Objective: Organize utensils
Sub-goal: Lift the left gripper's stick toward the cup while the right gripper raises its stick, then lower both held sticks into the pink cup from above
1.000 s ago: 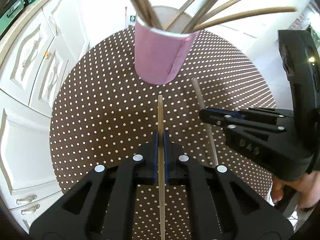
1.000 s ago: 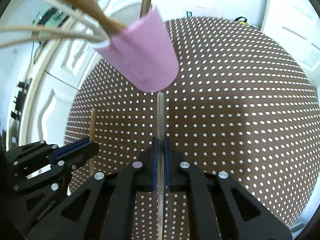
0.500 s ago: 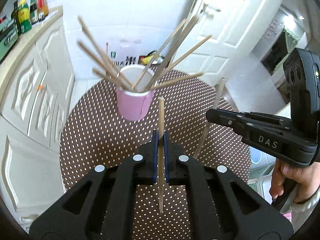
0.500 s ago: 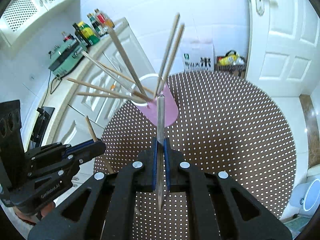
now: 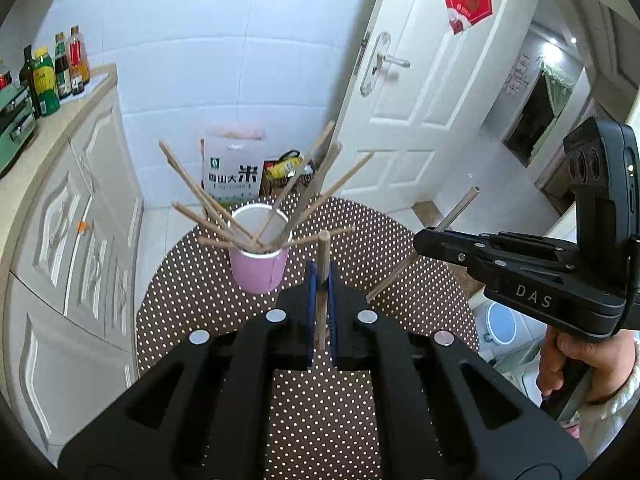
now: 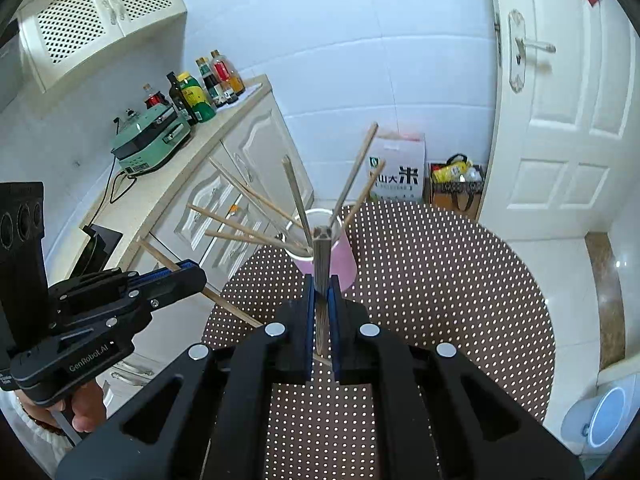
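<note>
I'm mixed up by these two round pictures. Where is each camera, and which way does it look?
Left wrist: on the left gripper, looking down at the pink cup; right gripper and hand show.
Right wrist: on the right gripper, facing that cup; left gripper shows.
Both share cup, dotted table, white door.

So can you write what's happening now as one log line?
left gripper: shut on wooden chopstick | right gripper: shut on metal chopstick | pink cup: upright on dotted table

Wooden chopstick [image 5: 322, 264], metal chopstick [image 6: 321, 264]
</note>
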The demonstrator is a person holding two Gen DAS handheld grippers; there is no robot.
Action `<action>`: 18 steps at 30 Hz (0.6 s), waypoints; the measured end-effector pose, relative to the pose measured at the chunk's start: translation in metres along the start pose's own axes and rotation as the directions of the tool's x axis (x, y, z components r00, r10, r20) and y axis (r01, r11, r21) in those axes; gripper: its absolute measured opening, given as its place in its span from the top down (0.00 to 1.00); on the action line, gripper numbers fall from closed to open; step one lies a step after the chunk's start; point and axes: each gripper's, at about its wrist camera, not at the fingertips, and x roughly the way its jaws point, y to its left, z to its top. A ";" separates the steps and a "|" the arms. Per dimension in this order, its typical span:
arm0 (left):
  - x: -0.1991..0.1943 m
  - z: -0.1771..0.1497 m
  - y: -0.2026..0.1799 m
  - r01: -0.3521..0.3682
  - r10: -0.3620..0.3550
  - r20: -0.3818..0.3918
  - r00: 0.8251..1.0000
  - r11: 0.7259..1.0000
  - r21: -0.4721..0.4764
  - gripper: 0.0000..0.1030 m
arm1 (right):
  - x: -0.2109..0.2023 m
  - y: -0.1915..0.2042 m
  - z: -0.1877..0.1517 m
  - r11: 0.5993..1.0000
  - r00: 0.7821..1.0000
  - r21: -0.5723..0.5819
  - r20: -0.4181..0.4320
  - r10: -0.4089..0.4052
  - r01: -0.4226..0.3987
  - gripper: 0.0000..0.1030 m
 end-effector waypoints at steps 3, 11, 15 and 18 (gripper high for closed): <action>-0.007 0.006 0.000 -0.001 0.001 0.027 1.000 1.000 0.004 0.95 | -0.008 0.003 0.004 1.000 1.000 -0.013 0.019 0.003 -0.003 0.95; -0.031 0.028 0.006 -0.025 0.024 0.112 0.993 1.000 0.002 0.95 | -0.030 0.015 0.023 0.997 0.996 -0.067 0.089 0.032 -0.026 0.95; -0.044 0.043 0.010 -0.039 0.039 0.161 0.986 0.999 -0.004 0.95 | -0.042 0.021 0.037 0.995 0.991 -0.094 0.126 0.048 -0.036 0.95; -0.051 0.055 0.014 -0.051 0.051 0.197 0.979 0.999 -0.007 0.95 | -0.050 0.025 0.049 0.993 0.987 -0.114 0.152 0.057 -0.040 0.95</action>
